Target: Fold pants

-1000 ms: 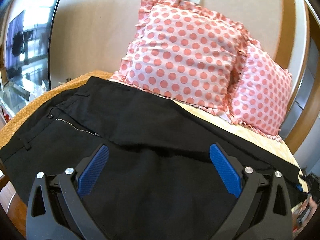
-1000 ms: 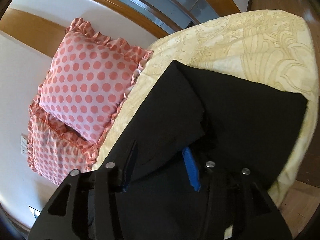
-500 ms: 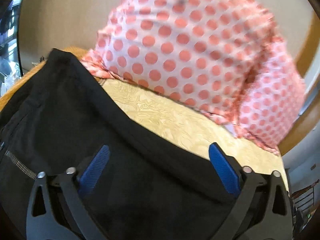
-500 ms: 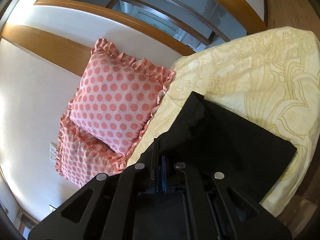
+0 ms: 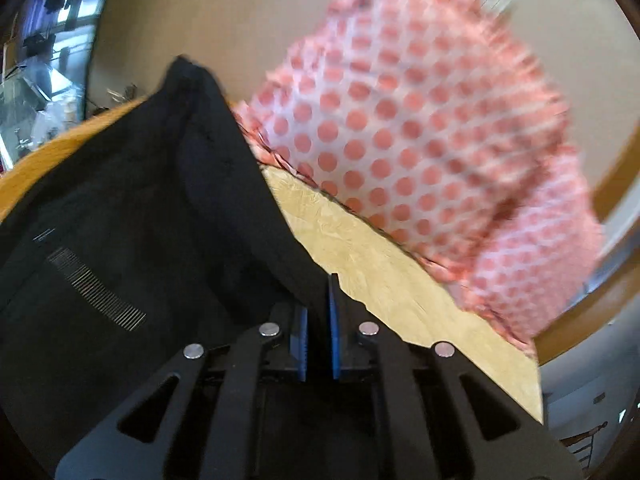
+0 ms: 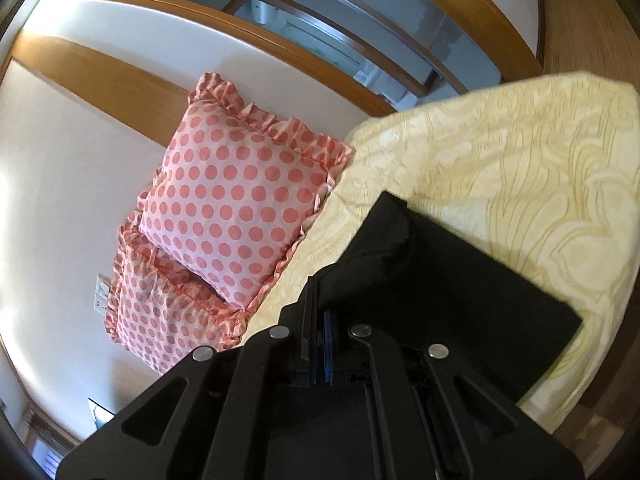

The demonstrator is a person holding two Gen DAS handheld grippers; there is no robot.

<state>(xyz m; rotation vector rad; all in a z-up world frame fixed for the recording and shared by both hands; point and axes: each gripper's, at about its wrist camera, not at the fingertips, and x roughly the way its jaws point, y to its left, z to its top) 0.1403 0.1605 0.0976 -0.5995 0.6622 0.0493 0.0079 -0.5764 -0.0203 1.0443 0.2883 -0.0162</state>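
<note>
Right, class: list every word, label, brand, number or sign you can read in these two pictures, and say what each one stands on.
None can be read.
Pants: no label or brand shows, only a zip.
Pillows: dots only, no words.
Bedspread: a woven pattern, no text.
Wall plates: too small to show any marking.
Left gripper and right gripper: no markings visible.

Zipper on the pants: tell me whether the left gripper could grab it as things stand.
Probably not right now. The left gripper is shut on a fold of the pants, so its jaws are occupied. The zipper lies exposed on the cloth to its left, uncovered, so letting go first would leave the way free.
</note>
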